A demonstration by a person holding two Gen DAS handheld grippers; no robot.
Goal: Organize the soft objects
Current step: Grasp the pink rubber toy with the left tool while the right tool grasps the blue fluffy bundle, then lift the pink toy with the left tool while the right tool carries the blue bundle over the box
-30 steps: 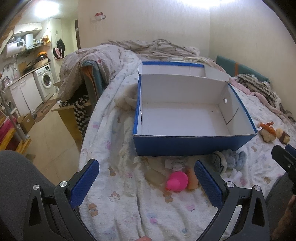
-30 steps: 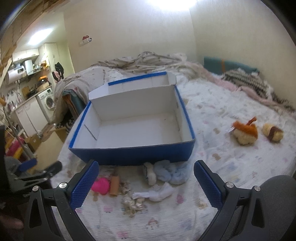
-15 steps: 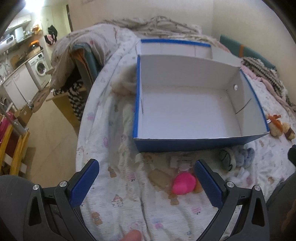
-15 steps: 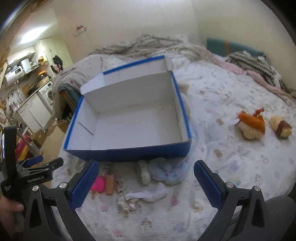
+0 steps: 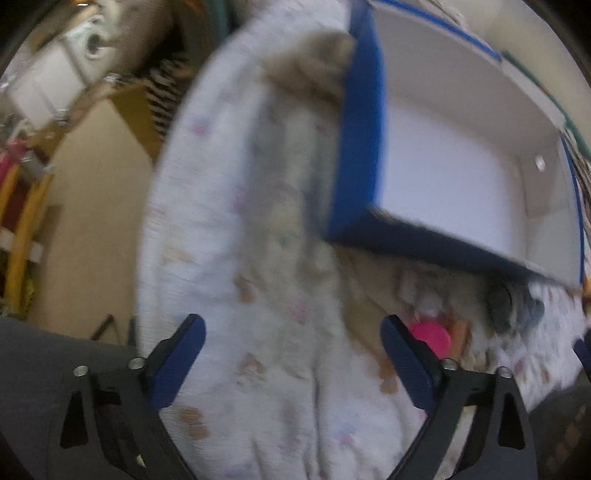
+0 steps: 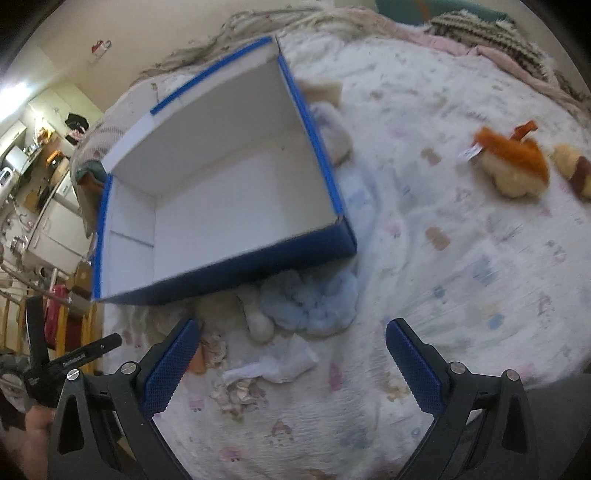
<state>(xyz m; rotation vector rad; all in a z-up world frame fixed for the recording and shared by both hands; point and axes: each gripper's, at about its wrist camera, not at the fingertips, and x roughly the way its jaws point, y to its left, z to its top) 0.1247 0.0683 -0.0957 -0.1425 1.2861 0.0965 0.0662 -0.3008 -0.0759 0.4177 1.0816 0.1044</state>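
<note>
A blue box (image 6: 229, 266) with a white, empty inside lies on the bed; it also shows in the left wrist view (image 5: 358, 147). In front of it lie a light blue fluffy item (image 6: 314, 299), a white cloth (image 6: 273, 365), a crumpled beige piece (image 6: 232, 391) and a pink soft thing (image 5: 432, 338). An orange plush (image 6: 513, 166) and a brown one (image 6: 576, 170) lie at the right. My right gripper (image 6: 291, 362) is open above the white cloth. My left gripper (image 5: 291, 354) is open over bare sheet, left of the pink thing.
A patterned white sheet (image 6: 461, 258) covers the bed. A beige plush (image 5: 310, 66) lies against the box's left wall. The bed's left edge drops to the floor (image 5: 96, 206). Blankets (image 6: 491, 33) pile at the far end. The left wrist view is blurred.
Both grippers have tipped downward and moved closer to the bed. The left one swung left, so the box now sits at its upper right. Both stay open.
</note>
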